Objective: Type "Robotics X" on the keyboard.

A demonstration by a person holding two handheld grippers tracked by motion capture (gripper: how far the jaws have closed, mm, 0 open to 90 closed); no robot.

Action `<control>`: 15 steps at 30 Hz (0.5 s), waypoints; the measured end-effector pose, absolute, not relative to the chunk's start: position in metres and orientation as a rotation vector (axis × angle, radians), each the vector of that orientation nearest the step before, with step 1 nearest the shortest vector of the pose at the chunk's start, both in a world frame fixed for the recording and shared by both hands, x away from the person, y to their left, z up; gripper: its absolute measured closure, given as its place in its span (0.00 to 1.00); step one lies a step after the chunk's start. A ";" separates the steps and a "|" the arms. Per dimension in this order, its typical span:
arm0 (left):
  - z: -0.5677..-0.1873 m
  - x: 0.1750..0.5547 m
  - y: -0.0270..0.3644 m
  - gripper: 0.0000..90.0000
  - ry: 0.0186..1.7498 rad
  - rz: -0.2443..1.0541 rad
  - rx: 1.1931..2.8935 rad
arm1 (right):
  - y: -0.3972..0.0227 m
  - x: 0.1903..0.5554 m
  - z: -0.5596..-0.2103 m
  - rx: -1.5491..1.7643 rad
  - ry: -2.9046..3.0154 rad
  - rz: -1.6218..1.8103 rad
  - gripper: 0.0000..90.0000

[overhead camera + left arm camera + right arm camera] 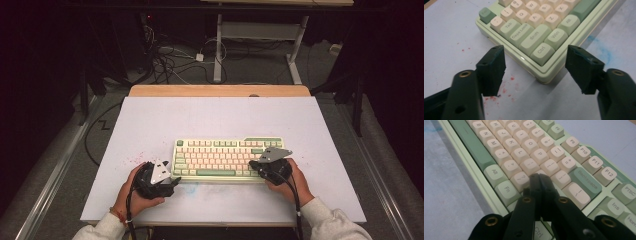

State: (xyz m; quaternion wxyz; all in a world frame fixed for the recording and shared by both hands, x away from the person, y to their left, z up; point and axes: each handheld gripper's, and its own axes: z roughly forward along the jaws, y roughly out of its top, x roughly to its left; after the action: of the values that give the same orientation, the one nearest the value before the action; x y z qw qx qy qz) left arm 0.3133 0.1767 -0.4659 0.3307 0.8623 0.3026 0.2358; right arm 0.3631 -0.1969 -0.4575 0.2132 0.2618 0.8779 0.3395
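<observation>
Count: one mechanical keyboard (228, 160), pale green case with cream and green keycaps. Two tongs, left tongs (171, 184) and right tongs (254, 164), one per hand. Two hands: left hand (134, 194), right hand (293, 181). Two grey three-cornered plates, one on each. One bench (210, 120) with a white top. One second table frame (260, 30) behind it.
</observation>
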 end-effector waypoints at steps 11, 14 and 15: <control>-0.449 0.322 0.178 0.94 0.797 0.523 2.263 | -0.197 0.362 -0.458 0.726 2.433 0.946 1.00; -0.445 0.324 0.176 0.97 0.795 0.521 2.273 | -0.197 0.362 -0.459 0.729 2.430 0.949 1.00; -0.444 0.325 0.176 0.97 0.794 0.515 2.277 | -0.197 0.362 -0.459 0.729 2.429 0.949 1.00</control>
State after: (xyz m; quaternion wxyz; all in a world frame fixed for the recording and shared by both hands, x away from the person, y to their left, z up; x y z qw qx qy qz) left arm 0.3255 0.1760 -0.4440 0.3316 0.8712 0.3037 0.1972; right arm 0.3622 -0.1974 -0.4586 0.2150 0.2627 0.8761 0.3423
